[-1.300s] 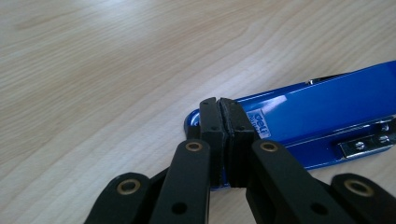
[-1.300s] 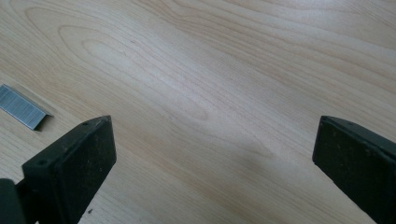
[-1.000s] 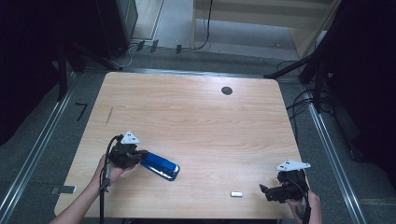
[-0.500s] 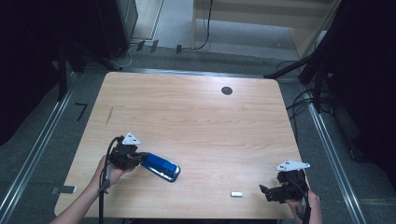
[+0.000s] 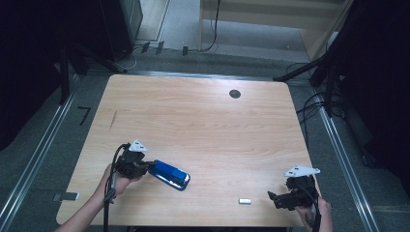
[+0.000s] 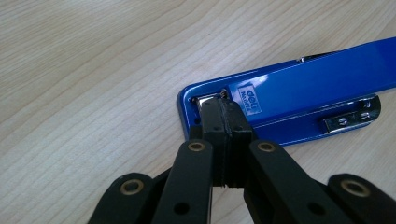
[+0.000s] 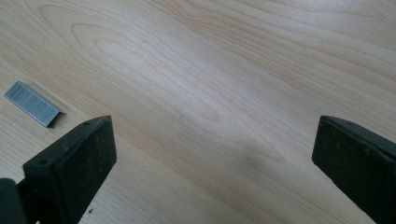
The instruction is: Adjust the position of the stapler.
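With the left gripper [image 6: 223, 122], jaws pressed together, tips at the blue stapler's [image 6: 299, 100] rear end, it should push gently while the right gripper [image 7: 212, 154] waits spread near the staple strip [image 7: 33, 103] at upper left.

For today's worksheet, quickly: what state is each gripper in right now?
Left gripper: closed, fingers together, tips at the blue stapler's rear end.
Right gripper: open, holding nothing.
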The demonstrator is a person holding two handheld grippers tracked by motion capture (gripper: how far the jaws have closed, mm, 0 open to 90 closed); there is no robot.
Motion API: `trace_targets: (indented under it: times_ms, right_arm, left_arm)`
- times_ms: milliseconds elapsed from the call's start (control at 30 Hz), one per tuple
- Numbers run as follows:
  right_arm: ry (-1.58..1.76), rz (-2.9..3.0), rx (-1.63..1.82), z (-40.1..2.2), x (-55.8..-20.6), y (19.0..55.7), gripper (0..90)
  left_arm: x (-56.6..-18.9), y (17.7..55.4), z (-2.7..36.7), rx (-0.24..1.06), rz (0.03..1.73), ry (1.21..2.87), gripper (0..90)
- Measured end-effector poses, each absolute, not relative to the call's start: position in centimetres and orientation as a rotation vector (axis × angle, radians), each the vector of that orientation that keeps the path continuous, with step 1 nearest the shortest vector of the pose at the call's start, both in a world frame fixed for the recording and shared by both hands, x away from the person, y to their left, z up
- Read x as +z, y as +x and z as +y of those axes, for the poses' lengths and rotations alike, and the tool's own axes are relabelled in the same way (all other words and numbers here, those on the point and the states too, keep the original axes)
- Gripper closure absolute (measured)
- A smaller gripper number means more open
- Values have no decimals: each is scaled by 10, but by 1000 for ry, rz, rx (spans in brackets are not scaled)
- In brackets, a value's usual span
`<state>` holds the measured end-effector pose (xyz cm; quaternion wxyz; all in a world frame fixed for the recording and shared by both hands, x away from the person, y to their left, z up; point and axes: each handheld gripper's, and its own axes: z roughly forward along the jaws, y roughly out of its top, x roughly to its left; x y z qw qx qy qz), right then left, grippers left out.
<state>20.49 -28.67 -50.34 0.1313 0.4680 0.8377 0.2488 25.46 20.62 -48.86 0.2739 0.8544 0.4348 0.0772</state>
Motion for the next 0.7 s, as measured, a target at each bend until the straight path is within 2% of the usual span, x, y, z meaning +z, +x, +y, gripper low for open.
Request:
trace_targets:
  times_ms: [700]
  right_arm:
    - [1329, 2478, 805, -264, -496, 201, 1]
  left_arm:
    - [-490, 248, 190, 164, 1168, 2299, 900]
